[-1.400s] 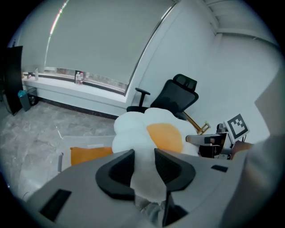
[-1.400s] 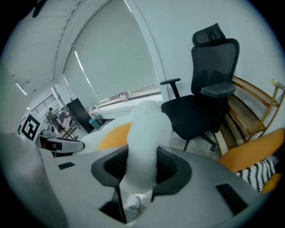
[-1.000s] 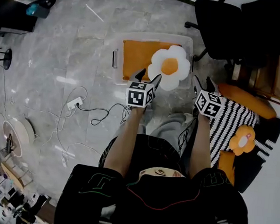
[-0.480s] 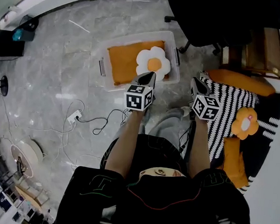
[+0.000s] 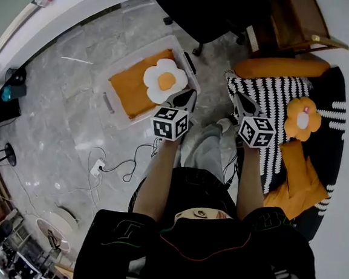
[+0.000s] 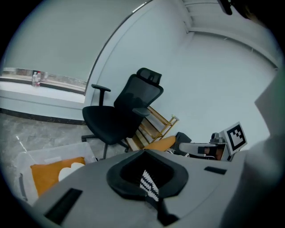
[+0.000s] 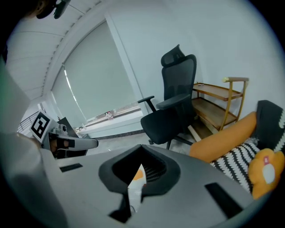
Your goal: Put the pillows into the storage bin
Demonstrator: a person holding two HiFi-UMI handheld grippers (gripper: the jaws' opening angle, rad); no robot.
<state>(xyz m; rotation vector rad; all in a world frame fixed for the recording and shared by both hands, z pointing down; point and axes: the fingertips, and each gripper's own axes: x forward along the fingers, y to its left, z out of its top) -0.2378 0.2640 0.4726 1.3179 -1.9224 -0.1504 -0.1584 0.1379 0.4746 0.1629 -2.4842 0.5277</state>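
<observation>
A clear storage bin point(image 5: 113, 108) stands on the floor ahead and to the left. An orange pillow point(image 5: 127, 90) lies in it with a white flower pillow point(image 5: 164, 80) on top. My left gripper point(image 5: 188, 97) is shut and empty, hanging just right of the bin's near corner. My right gripper point(image 5: 238, 100) is also shut and empty, over the edge of a black-and-white striped pillow point(image 5: 273, 105). To the right lie an orange flower pillow point(image 5: 302, 118), an orange bolster point(image 5: 281, 67) and a flat orange pillow point(image 5: 301, 184). In the left gripper view the bin point(image 6: 26, 162) sits low at the left.
A black office chair point(image 5: 204, 11) stands beyond the bin, with a wooden shelf point(image 5: 300, 19) to its right. A power strip and cables point(image 5: 108, 163) trail over the marble floor at the left. The person's legs are below the grippers.
The white flower pillow has dropped from between the grippers into the bin. Both jaws have closed. The view has swung right, so the bin has slid left and more pillows show.
</observation>
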